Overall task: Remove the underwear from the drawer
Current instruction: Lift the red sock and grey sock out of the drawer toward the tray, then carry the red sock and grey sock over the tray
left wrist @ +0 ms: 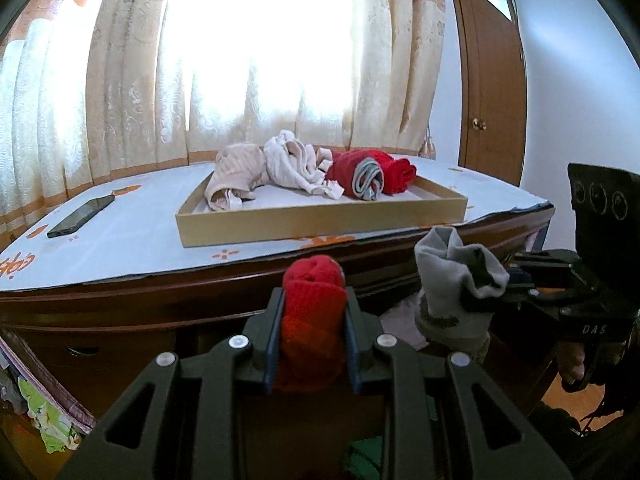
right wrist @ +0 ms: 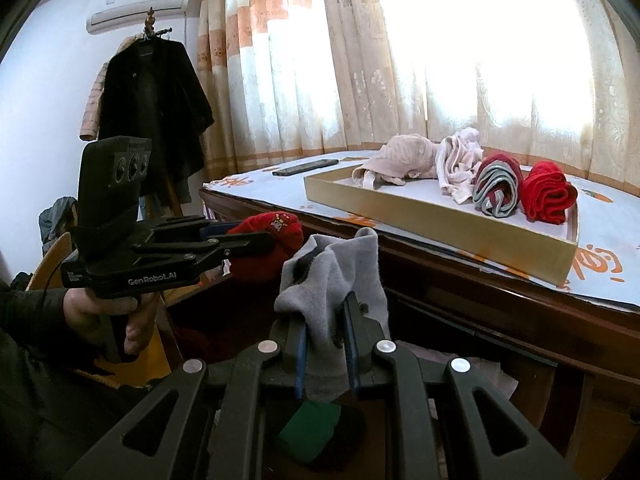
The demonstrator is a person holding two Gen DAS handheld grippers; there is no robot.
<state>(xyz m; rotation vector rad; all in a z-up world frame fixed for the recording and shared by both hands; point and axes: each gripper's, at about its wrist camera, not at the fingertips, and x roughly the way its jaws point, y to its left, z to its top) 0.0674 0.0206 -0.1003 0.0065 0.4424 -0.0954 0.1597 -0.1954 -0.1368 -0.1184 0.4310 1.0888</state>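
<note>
My left gripper [left wrist: 314, 304] is shut on a rolled red knit garment [left wrist: 312, 320], held below the table's front edge; it also shows in the right wrist view [right wrist: 276, 232]. My right gripper [right wrist: 322, 312] is shut on a grey garment [right wrist: 336, 272], held beside the red one; the grey garment shows in the left wrist view [left wrist: 456, 280]. A shallow cardboard tray [left wrist: 320, 220] on the table holds beige [left wrist: 236, 172], cream [left wrist: 292, 160], red-and-grey [left wrist: 360, 176] and red [left wrist: 400, 170] rolled pieces. The drawer lies dark below the grippers, with pale cloth [left wrist: 400, 320] in it.
A black phone [left wrist: 82, 216] lies on the table's white printed cover, left of the tray. Curtains hang behind the table. A brown door [left wrist: 492, 80] is at right. A dark coat [right wrist: 156, 116] hangs at left. A green object [right wrist: 312, 424] lies below my right gripper.
</note>
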